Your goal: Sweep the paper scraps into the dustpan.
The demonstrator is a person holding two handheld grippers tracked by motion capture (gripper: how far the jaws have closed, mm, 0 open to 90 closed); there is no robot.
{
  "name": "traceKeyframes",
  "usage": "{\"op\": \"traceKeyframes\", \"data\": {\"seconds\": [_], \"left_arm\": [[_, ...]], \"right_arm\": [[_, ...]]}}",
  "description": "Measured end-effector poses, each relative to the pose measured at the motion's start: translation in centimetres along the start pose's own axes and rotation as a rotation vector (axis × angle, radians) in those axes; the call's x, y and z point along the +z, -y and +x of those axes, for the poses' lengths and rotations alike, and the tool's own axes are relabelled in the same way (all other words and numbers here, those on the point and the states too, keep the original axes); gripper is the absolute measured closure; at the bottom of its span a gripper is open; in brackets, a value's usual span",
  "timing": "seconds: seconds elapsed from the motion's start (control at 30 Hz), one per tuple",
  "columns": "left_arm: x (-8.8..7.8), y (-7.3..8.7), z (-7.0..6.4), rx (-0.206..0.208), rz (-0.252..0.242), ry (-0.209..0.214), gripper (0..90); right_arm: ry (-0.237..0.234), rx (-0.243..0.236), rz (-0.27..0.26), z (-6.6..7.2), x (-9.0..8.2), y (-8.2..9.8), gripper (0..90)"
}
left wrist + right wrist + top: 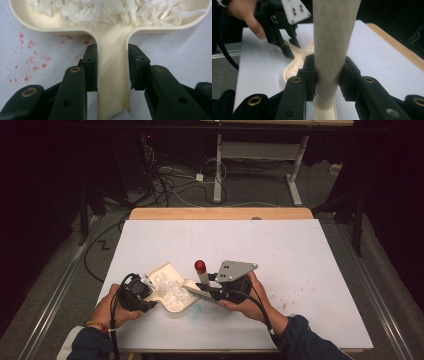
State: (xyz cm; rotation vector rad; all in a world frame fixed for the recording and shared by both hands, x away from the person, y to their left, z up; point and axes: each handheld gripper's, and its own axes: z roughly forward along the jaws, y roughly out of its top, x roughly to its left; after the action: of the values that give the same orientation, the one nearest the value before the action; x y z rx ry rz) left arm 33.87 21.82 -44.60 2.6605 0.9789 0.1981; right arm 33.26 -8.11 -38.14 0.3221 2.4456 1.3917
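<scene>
A cream dustpan [167,272] lies on the white table cover with a heap of white paper shreds [170,290] in it. My left gripper [145,295] is shut on the pan's handle [112,75], one pad on each side; the shreds [112,11] lie just ahead. My right gripper [212,287] is shut on the cream handle [332,37] of a small brush. The brush's red end cap [200,266] points up and away, and its bristles [200,294] rest at the pan's right edge. The right gripper view also takes in the left gripper [284,47] on the dustpan [294,65].
Red speckles [30,60] stain the white cover left of the pan handle, and a faint teal smear [196,312] sits near the front edge. A wooden table edge [220,213] runs along the back. Cables and a desk frame [260,155] lie on the floor beyond.
</scene>
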Motion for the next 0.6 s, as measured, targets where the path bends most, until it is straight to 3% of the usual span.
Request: {"op": "traceKeyframes", "data": {"seconds": [0.07,0.23,0.6], "left_arm": [[0.0,0.0,-0.1,0.002,0.0,0.0,63.0],[0.2,0.1,-0.1,-0.012,-0.007,0.007,63.0],[0.5,0.1,-0.1,-0.046,-0.018,0.026,63.0]], "right_arm": [[-0.022,-0.008,-0.018,0.3,0.1,-0.3,70.8],[-0.008,-0.024,-0.024,0.6,-0.1,-0.6,70.8],[0.038,0.031,-0.07,-1.7,-3.9,0.0,70.8]]}}
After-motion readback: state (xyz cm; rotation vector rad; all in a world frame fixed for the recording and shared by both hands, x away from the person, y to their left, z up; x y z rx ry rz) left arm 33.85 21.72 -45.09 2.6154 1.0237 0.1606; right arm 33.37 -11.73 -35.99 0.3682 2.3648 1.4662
